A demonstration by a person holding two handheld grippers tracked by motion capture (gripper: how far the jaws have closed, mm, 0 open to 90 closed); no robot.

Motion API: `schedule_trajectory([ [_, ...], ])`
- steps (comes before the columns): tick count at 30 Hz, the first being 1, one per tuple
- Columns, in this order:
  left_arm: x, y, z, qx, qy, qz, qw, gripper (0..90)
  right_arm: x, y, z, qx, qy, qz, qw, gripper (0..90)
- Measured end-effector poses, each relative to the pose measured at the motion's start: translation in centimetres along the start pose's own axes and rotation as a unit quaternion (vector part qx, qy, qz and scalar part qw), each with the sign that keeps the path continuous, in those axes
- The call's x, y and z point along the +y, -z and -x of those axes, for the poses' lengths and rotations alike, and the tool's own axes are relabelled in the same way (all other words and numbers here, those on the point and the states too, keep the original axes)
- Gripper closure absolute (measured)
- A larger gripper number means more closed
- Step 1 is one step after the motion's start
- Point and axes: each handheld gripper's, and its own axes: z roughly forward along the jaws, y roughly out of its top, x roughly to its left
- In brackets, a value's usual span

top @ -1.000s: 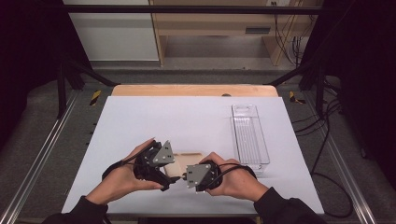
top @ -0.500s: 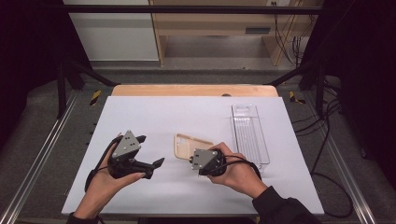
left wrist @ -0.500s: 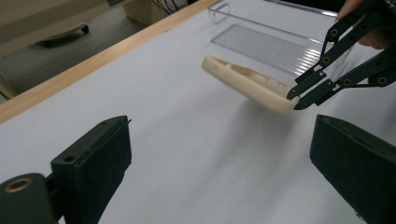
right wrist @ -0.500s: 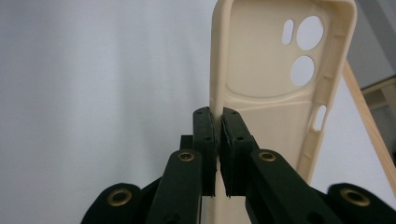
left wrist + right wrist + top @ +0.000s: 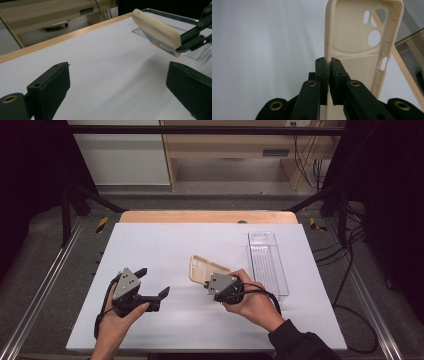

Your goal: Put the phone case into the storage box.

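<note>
The right gripper (image 5: 328, 75) pinches the side wall of a cream phone case (image 5: 204, 269), holding it above the white table (image 5: 175, 245) (near a clear tray (image 5: 267, 262)). The left gripper (image 5: 152, 282) has its jaws spread wide, empty.

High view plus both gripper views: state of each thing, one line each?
Cream plastic phone case: lifted off the table, clamped by one side wall, empty.
Clear plastic oblong tray: flat on the white table, empty.
Left hand-held gripper: open, holding nothing.
Right hand-held gripper: shut on the case.
</note>
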Motion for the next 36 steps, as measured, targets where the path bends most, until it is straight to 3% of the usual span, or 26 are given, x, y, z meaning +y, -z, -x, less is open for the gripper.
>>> schedule_trajectory([
  [2,-0.2,-0.2,-0.1,0.002,-0.003,-0.007,1.0,5.2,0.0,0.0,0.0,-0.002,-0.006,-0.001,1.0,85.9],
  [4,-1.0,-0.4,-0.4,0.008,0.0,-0.002,1.0,5.2,-0.2,0.2,0.2,-0.008,-0.029,0.017,0.9994,85.9],
  [14,-2.6,-0.6,-0.3,0.043,-0.008,0.003,0.999,5.0,-0.9,0.6,1.1,-0.032,-0.063,0.028,0.9971,85.9],
  [18,-3.2,-0.6,0.2,0.055,-0.005,0.01,0.9984,4.9,-1.0,1.0,1.7,-0.042,-0.09,0.049,0.9938,85.9],
  [25,-3.9,0.3,0.1,0.071,0.011,0.041,0.9966,4.3,-0.9,1.1,2.4,-0.068,-0.117,0.069,0.9883,85.9],
  [30,-4.5,0.4,-0.5,0.075,0.029,0.044,0.9958,4.1,-1.0,1.3,3.1,-0.078,-0.144,0.078,0.9834,86.0],
  [36,-4.8,0.4,-0.6,0.073,0.033,0.045,0.9957,4.1,-1.1,1.8,3.6,-0.086,-0.16,0.086,0.9797,86.0],
])
